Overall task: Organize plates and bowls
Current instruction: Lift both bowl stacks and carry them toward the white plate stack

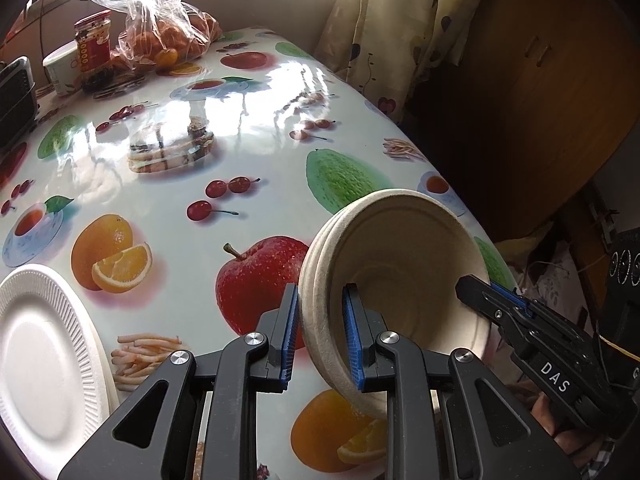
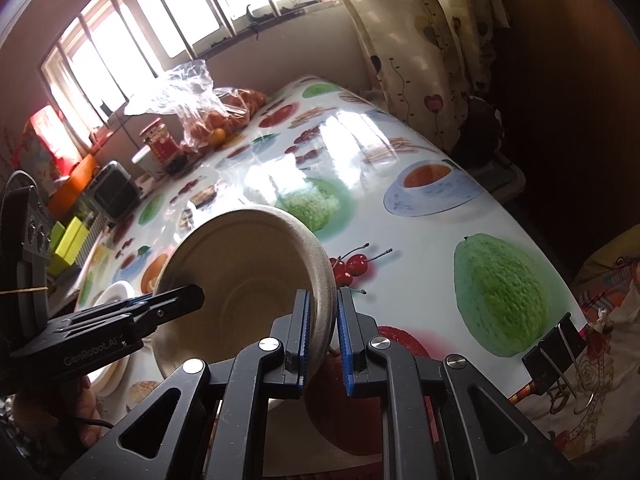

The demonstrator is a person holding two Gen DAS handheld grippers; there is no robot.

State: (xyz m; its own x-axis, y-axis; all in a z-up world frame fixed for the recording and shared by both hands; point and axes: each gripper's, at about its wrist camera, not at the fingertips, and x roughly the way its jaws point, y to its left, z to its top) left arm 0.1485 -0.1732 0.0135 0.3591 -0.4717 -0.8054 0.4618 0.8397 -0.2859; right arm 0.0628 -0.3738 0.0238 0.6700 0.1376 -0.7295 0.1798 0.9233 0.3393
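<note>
Nested beige bowls (image 1: 400, 248) hang tilted above the fruit-print table (image 1: 248, 200), their opening turned toward both cameras. My left gripper (image 1: 320, 336) is shut on the left rim, where stacked rims show between its blue pads. My right gripper (image 1: 472, 288) comes in from the right and clamps the opposite rim. In the right wrist view, the right gripper (image 2: 323, 332) pinches the bowls' (image 2: 240, 260) right rim and the left gripper (image 2: 188, 296) holds the far side. A white ribbed foam plate (image 1: 40, 352) lies on the table at the lower left and shows partly behind the bowls (image 2: 114, 296).
At the far end stand a bag of oranges (image 1: 168, 40), a red-lidded jar (image 1: 94, 48), a white cup (image 1: 62, 68) and a black appliance (image 1: 14, 96). A curtain (image 1: 380, 32) hangs past the table's right edge. A binder clip (image 2: 548, 356) grips the cloth's near corner.
</note>
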